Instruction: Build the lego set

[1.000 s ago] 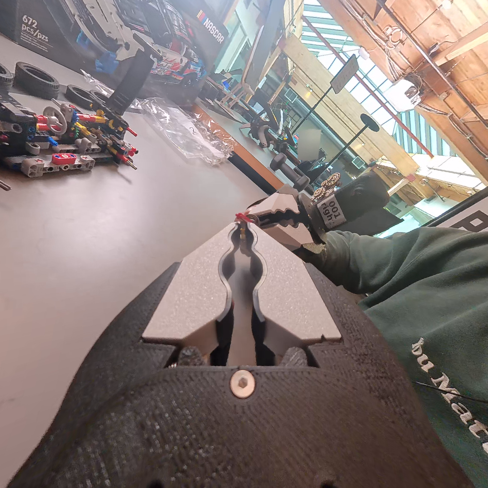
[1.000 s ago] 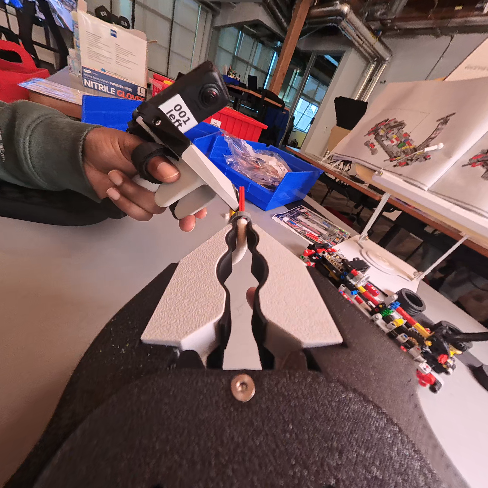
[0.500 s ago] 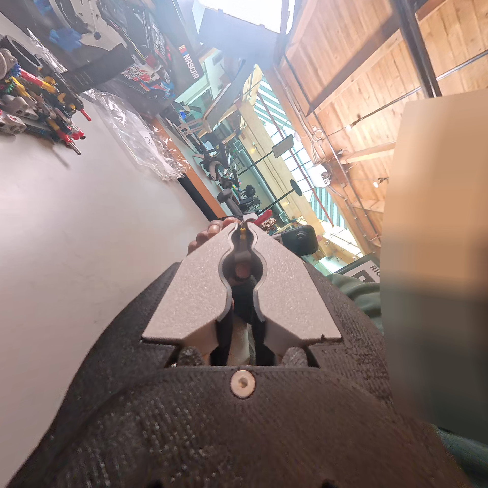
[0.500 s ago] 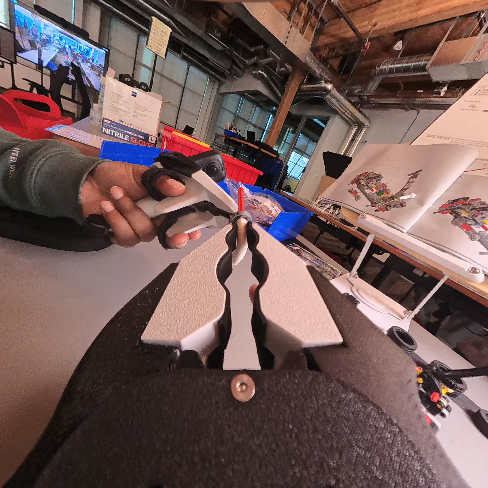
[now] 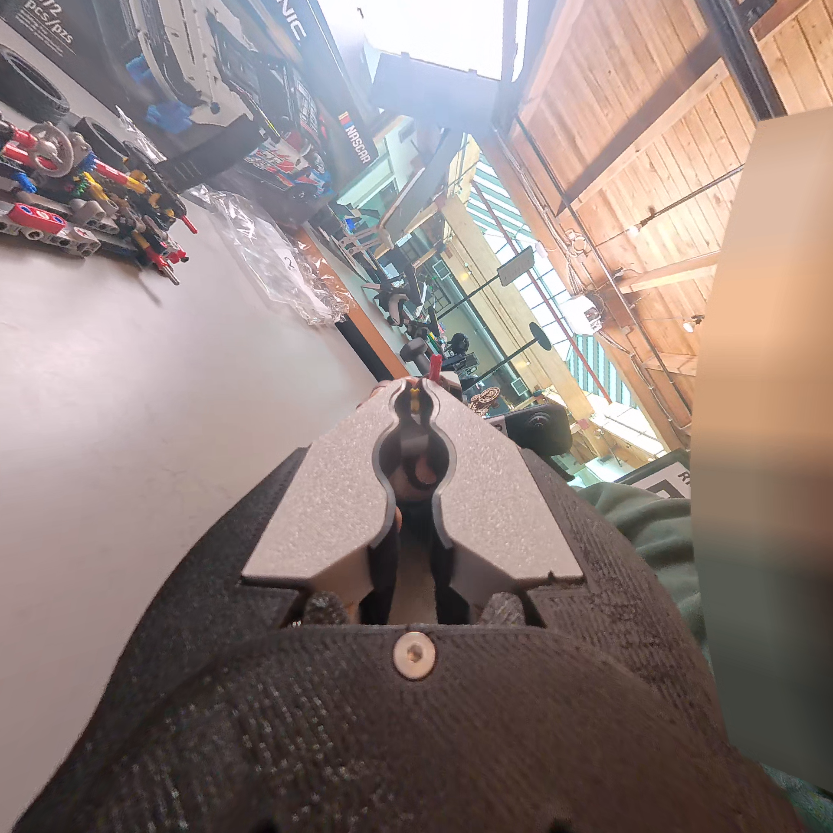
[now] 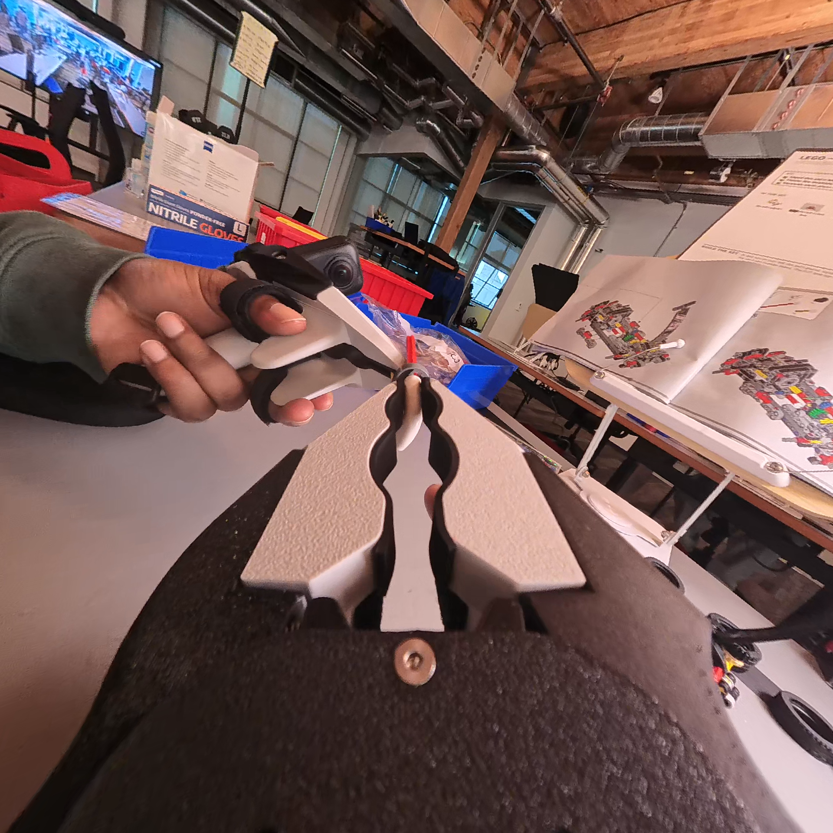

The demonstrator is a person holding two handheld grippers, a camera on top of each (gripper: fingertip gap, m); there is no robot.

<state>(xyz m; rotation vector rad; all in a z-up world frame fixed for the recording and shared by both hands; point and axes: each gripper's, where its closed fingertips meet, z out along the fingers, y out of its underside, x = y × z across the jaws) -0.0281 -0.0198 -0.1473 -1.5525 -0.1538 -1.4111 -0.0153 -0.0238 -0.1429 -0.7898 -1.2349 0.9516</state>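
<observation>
I have both grippers raised off the pale grey table (image 5: 135,405) and brought tip to tip. My left gripper (image 5: 415,391) is pinched down almost completely, and a small yellow plastic piece (image 5: 413,398) sits right between its tips. My right gripper (image 6: 411,377) is nearly closed on a small light-grey plastic ring-shaped part (image 6: 410,371), from which a thin red plastic axle (image 6: 410,348) stands up; the left tips touch that same spot, so the pieces look to be meeting, though I cannot tell whether they are seated. The part-built, multi-coloured brick-and-beam model (image 5: 90,203) lies well apart on the table near loose black rubber tyres (image 5: 31,90) and a crumpled clear plastic bag (image 5: 279,266). An open white instruction booklet on a stand (image 6: 667,324) pictures a much fuller model, so I judge plenty is left.
</observation>
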